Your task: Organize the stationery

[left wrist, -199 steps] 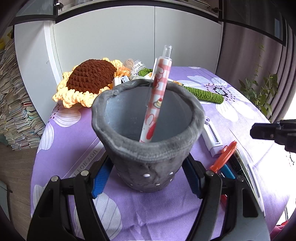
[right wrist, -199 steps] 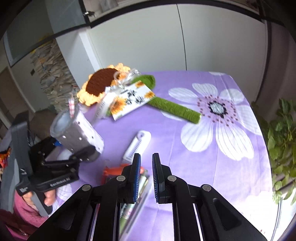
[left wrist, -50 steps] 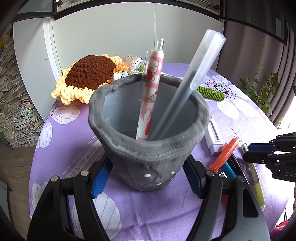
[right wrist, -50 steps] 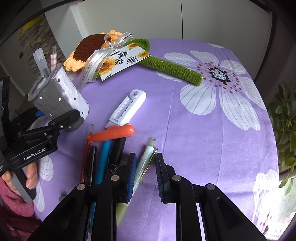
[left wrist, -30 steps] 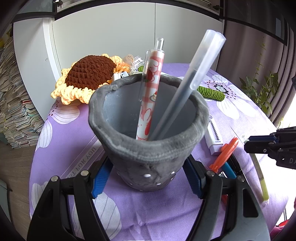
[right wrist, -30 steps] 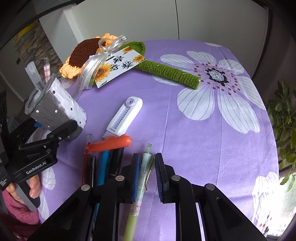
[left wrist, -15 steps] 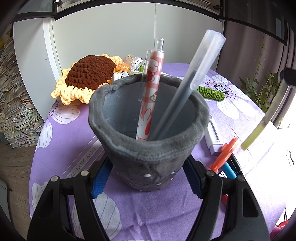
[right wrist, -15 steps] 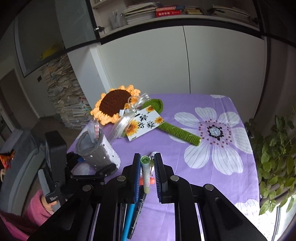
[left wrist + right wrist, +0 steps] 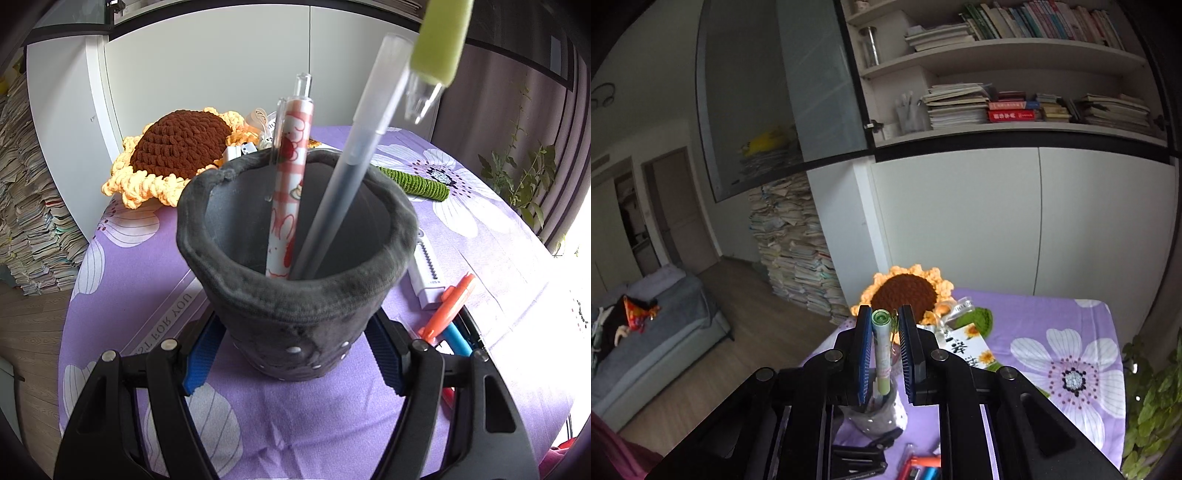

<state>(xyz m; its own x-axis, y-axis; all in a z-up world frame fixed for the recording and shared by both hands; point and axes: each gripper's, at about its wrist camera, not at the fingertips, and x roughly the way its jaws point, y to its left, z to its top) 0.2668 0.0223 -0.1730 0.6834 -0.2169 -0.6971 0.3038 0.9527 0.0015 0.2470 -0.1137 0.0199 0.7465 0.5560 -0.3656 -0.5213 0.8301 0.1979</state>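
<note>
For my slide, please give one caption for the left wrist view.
Left gripper holds a grey felt pen cup with two pens inside while a green pen hangs tip-down above it.

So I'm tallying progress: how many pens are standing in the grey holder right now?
2 in the grey holder: the pink patterned pen and the frosted clear pen. A green pen hangs above it, not yet in.

Black tool (image 9: pixel 295 354), blue pads (image 9: pixel 201 349), silver screws

Right gripper (image 9: pixel 883 345): holds a green pen (image 9: pixel 881 343) upright between its blue pads.
Pen holder (image 9: pixel 882 410): grey, directly below the pen.
Table (image 9: pixel 1052 325): purple floral cloth, crocheted sunflower (image 9: pixel 905 293) at the back.
</note>
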